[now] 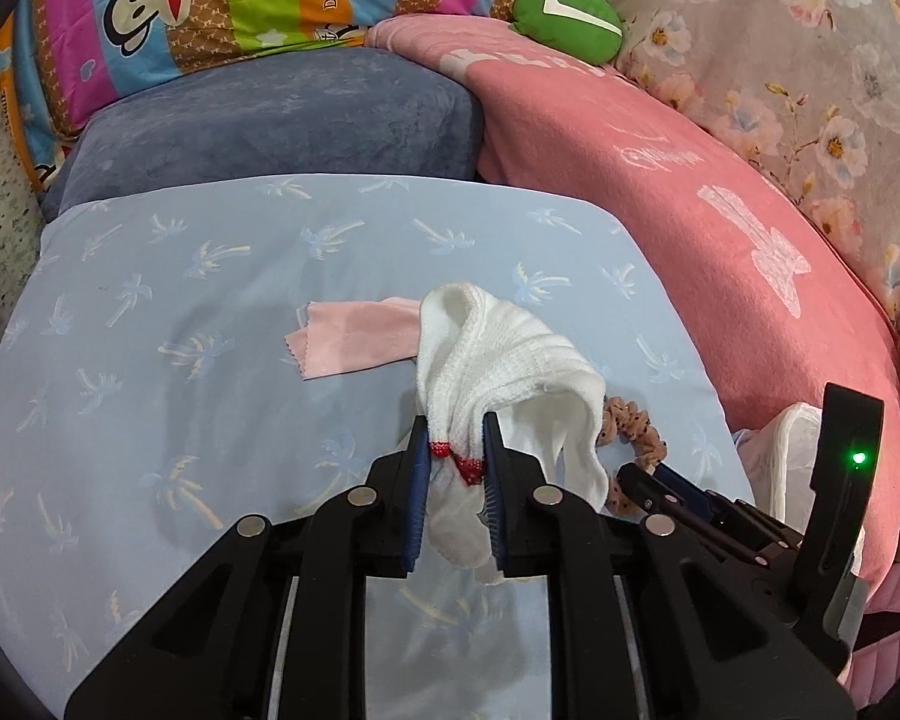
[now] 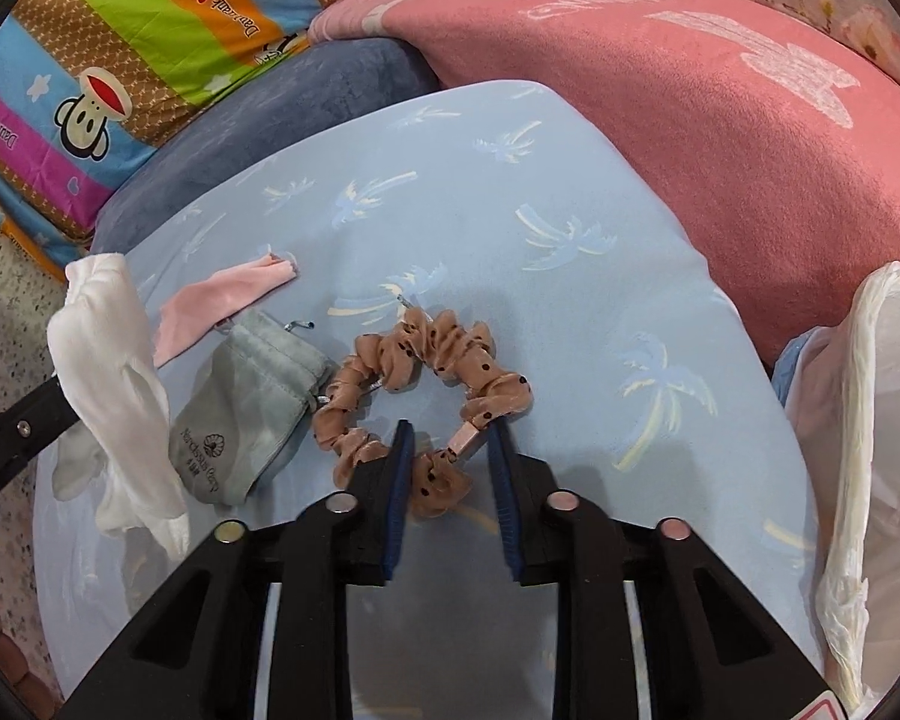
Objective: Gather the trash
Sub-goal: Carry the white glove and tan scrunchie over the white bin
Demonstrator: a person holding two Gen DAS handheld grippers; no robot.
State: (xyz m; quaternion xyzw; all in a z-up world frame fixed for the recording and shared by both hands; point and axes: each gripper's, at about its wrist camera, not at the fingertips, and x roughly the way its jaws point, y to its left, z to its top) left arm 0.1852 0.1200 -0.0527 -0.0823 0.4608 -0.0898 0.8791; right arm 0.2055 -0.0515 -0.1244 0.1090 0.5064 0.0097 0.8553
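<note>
pouch [image 2: 243,414] left of scrunchie [image 2: 426,384], bag [image 2: 858,450] at right

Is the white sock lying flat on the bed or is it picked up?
Picked up. The left tool is shut on the white sock near its red-trimmed end, and the rest droops over the blue sheet.

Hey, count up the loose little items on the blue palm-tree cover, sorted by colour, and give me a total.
White: 1, the white sock gripped by the left gripper
Pink: 1, the pink cloth
Grey: 1, the grey pouch
Tan with dark dots: 1, the scrunchie between the right gripper fingers
Total: 4
</note>
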